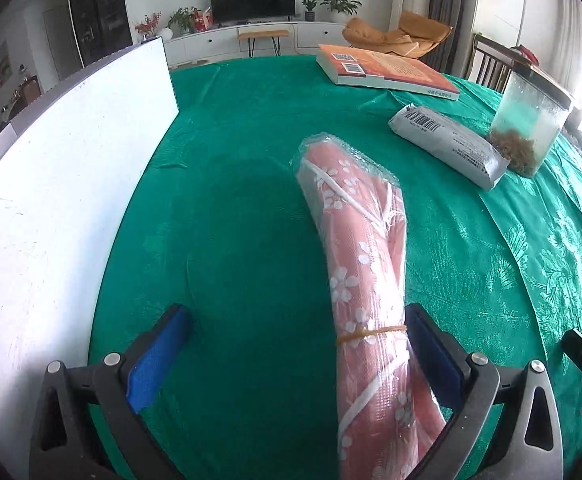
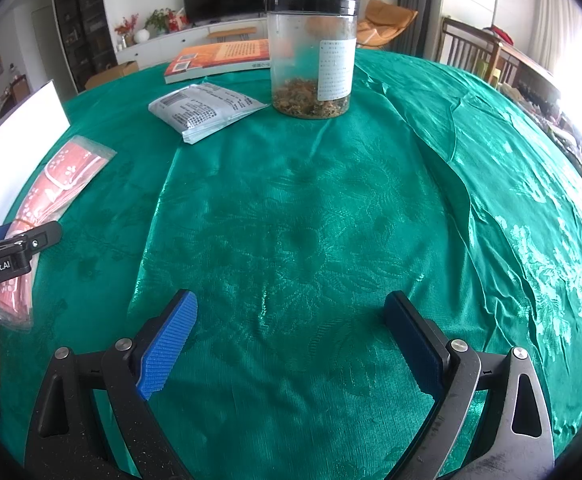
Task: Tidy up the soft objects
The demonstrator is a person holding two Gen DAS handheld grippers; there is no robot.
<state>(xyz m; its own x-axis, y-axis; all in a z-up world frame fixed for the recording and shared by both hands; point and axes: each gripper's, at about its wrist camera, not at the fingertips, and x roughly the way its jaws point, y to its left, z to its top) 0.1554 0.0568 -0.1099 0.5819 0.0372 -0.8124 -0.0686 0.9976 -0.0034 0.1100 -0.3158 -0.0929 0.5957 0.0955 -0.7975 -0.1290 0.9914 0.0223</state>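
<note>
A pink floral cloth roll point(image 1: 367, 264) in clear plastic, bound by a rubber band, lies on the green tablecloth point(image 1: 243, 200). My left gripper point(image 1: 297, 332) stands wide open around its near end; the roll rests against the right pad point(image 1: 431, 348), while the left pad point(image 1: 159, 360) is well apart from it. In the right wrist view the same roll point(image 2: 55, 184) lies at the far left beside the left gripper's finger point(image 2: 23, 246). My right gripper point(image 2: 291, 336) is open over bare cloth with nothing between its pads.
A white board point(image 1: 63, 208) stands along the left. A grey foil packet point(image 1: 451, 144), a plastic jar point(image 1: 531, 120) with dried bits and an orange book point(image 1: 387, 70) sit at the back right. A wooden chair point(image 2: 475, 52) stands beyond the table.
</note>
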